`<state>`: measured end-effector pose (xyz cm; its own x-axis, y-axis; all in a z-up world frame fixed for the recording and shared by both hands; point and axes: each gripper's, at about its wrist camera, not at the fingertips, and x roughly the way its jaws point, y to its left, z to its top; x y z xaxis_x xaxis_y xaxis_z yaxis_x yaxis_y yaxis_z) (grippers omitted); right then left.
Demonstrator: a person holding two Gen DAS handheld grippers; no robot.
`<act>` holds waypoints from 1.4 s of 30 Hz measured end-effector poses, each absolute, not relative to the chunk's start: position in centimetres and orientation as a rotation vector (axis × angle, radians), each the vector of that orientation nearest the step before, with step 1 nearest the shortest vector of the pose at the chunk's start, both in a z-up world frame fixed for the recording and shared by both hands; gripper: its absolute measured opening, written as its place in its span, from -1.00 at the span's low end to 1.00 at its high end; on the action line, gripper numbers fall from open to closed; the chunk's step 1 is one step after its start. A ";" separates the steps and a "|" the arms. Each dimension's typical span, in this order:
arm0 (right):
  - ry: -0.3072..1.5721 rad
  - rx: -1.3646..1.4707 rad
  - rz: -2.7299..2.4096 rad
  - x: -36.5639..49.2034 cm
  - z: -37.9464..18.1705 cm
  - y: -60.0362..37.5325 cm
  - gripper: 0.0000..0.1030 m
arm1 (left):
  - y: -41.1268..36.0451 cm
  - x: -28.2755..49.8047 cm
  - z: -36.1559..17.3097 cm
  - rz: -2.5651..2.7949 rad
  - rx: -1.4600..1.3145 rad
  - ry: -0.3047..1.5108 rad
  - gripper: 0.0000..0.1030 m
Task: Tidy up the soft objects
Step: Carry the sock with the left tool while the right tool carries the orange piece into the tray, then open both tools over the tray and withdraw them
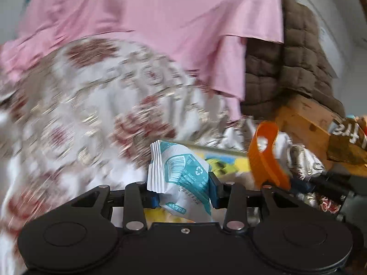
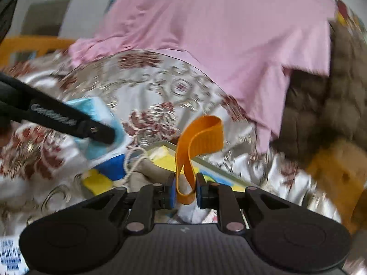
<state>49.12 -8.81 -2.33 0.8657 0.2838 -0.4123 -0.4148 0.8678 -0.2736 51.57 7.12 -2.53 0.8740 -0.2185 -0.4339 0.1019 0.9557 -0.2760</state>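
Observation:
My left gripper [image 1: 183, 194] is shut on a white and teal soft packet [image 1: 181, 174], held above a floral cloth [image 1: 91, 119]. The packet also shows in the right wrist view [image 2: 96, 114], partly behind the left gripper's black finger. My right gripper [image 2: 185, 190] is shut on an orange ribbed strap [image 2: 197, 142], whose loop stands up above the fingers. The strap also shows in the left wrist view [image 1: 263, 155]. A pink cloth [image 1: 172, 18] [image 2: 218, 34] lies behind. Both views are blurred.
A brown quilted blanket [image 1: 296, 57] [image 2: 332, 96] lies at the right over a wooden box [image 1: 305, 119]. A yellow and blue board [image 2: 165, 162] and a beige drawstring bag [image 2: 149, 174] lie under the right gripper. Crumpled wrappers [image 1: 302, 158] sit at the right.

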 end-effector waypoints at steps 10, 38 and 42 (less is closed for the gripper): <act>0.466 0.024 0.425 54.3 -3.0 -14.8 -0.64 | 0.8 60.4 -3.3 -0.254 -0.169 0.573 -0.19; 0.506 0.107 0.334 54.0 -4.0 -16.6 -0.01 | 0.8 61.6 -4.6 -0.154 -0.216 0.675 0.43; 0.473 0.104 0.313 52.7 -2.8 -17.1 0.11 | 1.2 59.9 -3.6 -0.142 -0.215 0.645 0.53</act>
<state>52.70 -17.11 -2.82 0.8433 0.3201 -0.4318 -0.2724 0.9470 0.1701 59.88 1.23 -3.64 0.7904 -0.1972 -0.5801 0.0639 0.9682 -0.2420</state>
